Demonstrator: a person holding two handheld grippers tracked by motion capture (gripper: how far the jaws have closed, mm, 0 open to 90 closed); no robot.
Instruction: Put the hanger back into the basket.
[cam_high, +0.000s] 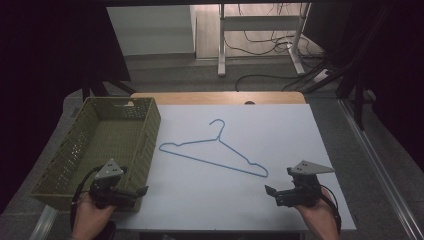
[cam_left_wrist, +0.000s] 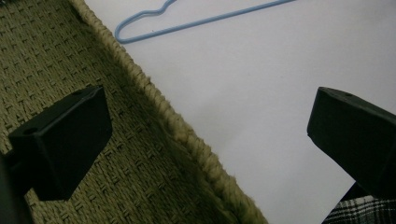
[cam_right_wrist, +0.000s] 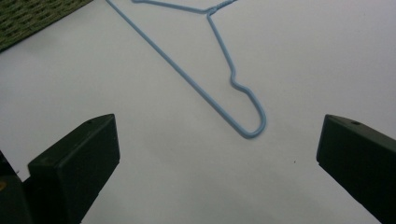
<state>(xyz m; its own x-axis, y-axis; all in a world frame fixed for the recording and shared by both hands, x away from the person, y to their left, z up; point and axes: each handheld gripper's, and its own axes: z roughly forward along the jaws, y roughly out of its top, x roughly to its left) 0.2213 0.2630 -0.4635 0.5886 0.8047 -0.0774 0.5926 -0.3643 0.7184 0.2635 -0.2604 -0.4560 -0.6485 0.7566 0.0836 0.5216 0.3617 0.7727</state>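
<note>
A light-blue wire hanger (cam_high: 218, 139) lies flat in the middle of the white table (cam_high: 285, 135), hook pointing away from me. My left gripper (cam_high: 136, 186) hovers at the near right corner of the green woven basket (cam_high: 150, 135), jaws wide apart and empty. In the left gripper view the gripper (cam_left_wrist: 210, 121) straddles the basket's rim (cam_left_wrist: 187, 135), with the hanger (cam_left_wrist: 187, 25) farther off. My right gripper (cam_high: 278, 181) is near the table's front right, open and empty. In the right gripper view the gripper (cam_right_wrist: 215, 154) points at the hanger's near end (cam_right_wrist: 177, 68).
The basket fills the table's left side and looks empty inside; its corner (cam_right_wrist: 28, 18) appears in the right gripper view. Beyond the table's wooden far edge (cam_high: 220, 97) are a desk frame (cam_high: 260, 22) and floor cables (cam_high: 280, 42). White surface lies around the hanger.
</note>
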